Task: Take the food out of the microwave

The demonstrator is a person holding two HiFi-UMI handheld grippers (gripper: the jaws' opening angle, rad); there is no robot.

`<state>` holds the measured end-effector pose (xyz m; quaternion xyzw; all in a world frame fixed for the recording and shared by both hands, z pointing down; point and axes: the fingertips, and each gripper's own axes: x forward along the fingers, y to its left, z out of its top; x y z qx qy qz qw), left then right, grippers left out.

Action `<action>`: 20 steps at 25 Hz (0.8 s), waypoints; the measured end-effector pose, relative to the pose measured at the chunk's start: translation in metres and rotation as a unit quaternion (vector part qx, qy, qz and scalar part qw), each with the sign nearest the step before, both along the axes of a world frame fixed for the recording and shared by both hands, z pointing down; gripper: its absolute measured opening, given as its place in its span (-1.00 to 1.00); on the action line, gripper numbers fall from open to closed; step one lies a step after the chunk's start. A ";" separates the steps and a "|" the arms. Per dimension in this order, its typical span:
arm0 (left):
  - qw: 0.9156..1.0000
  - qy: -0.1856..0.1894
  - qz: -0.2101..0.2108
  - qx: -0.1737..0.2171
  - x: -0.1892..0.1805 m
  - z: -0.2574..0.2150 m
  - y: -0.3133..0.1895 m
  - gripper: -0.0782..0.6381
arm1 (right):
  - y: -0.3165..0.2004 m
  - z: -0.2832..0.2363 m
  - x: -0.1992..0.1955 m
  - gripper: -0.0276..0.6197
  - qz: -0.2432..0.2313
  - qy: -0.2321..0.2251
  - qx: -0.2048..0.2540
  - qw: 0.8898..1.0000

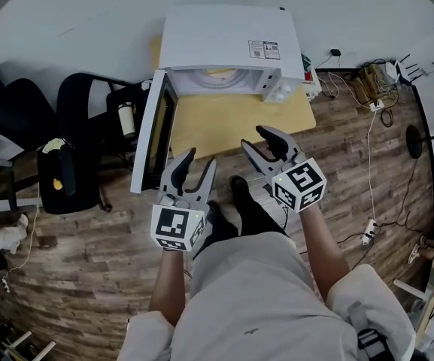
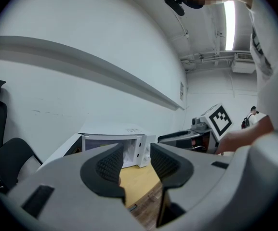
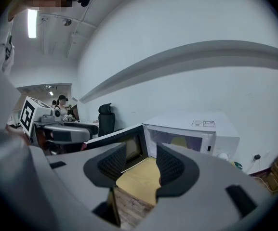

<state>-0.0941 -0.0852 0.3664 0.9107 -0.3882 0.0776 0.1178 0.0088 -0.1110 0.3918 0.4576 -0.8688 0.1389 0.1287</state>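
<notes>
A white microwave (image 1: 224,40) stands at the back of a light wooden table (image 1: 239,122). Its door (image 1: 153,130) is swung open to the left. Something yellowish (image 1: 220,72) shows inside the cavity, and the right gripper view also shows the yellowish thing (image 3: 179,142) there; its shape is unclear. My left gripper (image 1: 200,159) hovers near the door's front edge, open and empty. My right gripper (image 1: 254,138) is over the table's front edge, open too, with nothing between its pads. Both point at the microwave (image 2: 112,134) (image 3: 196,129), still well short of it.
Black office chairs (image 1: 81,104) and a dark bag (image 1: 59,171) stand left of the open door, with a bottle (image 1: 127,119) beside it. Cables and a power strip (image 1: 371,89) lie on the wood floor at right. A person (image 3: 61,102) stands far off.
</notes>
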 end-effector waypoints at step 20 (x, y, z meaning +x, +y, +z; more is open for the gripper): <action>0.996 -0.023 -0.081 -0.014 0.028 0.031 -0.054 -0.32 | -0.104 0.106 -0.002 -0.18 -0.129 0.142 0.003 0.981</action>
